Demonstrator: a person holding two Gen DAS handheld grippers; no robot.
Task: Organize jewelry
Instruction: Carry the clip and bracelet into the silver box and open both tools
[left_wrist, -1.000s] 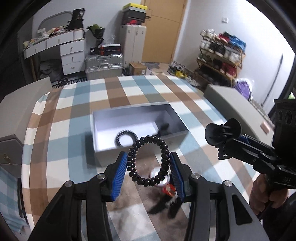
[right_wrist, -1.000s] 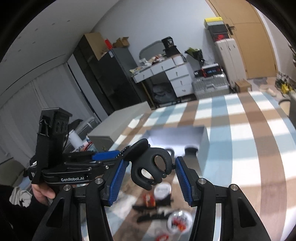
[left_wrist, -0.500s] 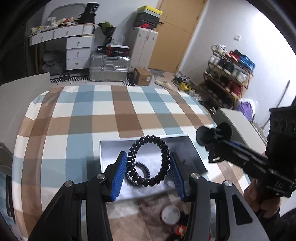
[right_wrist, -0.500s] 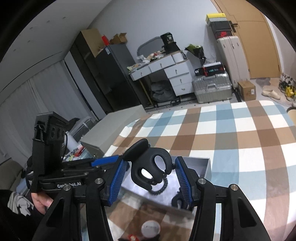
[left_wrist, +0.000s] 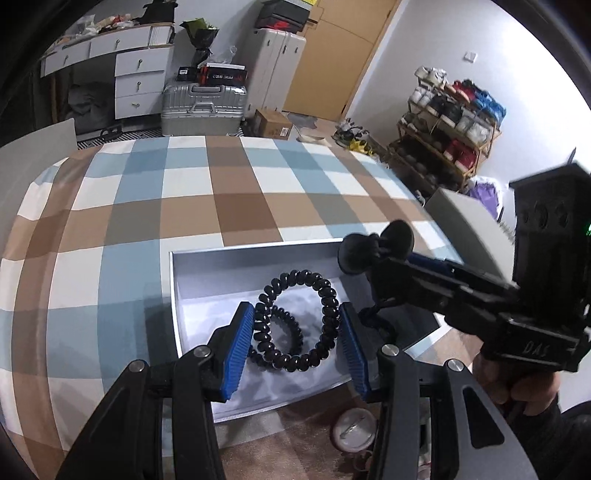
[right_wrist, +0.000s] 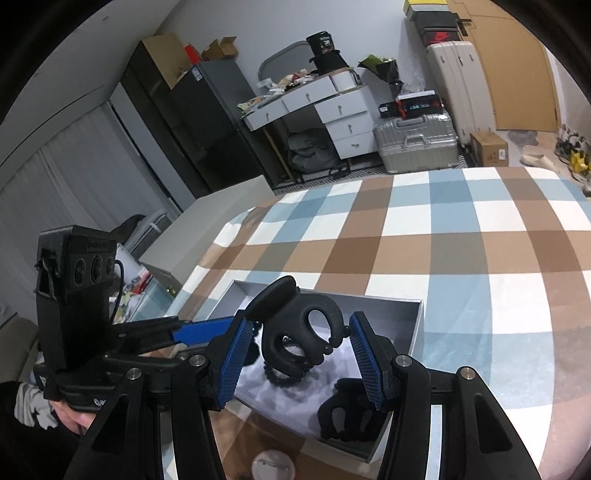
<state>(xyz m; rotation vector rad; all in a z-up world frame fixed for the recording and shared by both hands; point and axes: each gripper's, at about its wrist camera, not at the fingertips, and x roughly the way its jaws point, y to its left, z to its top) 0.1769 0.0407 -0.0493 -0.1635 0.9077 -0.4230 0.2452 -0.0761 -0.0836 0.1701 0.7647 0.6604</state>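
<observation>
My left gripper (left_wrist: 297, 341) is shut on a black spiral hair tie (left_wrist: 325, 299) and holds it above the open grey box (left_wrist: 255, 249). A second black spiral tie (left_wrist: 286, 328) lies inside the box under it. My right gripper (right_wrist: 297, 350) is shut on a black hair claw clip (right_wrist: 295, 336), also over the box (right_wrist: 415, 332). That clip shows in the left wrist view (left_wrist: 375, 247) above the box's right side. Another black claw clip (right_wrist: 345, 413) lies in the box's near corner.
The box sits on a table with a blue, brown and white checked cloth (left_wrist: 236, 192). A round white badge (left_wrist: 352, 430) and small red and black items lie on the brown mat in front of the box. Furniture stands beyond the table.
Both grippers moved forward from above the mat to over the box, each still holding its item. The box now lies directly beneath them.
</observation>
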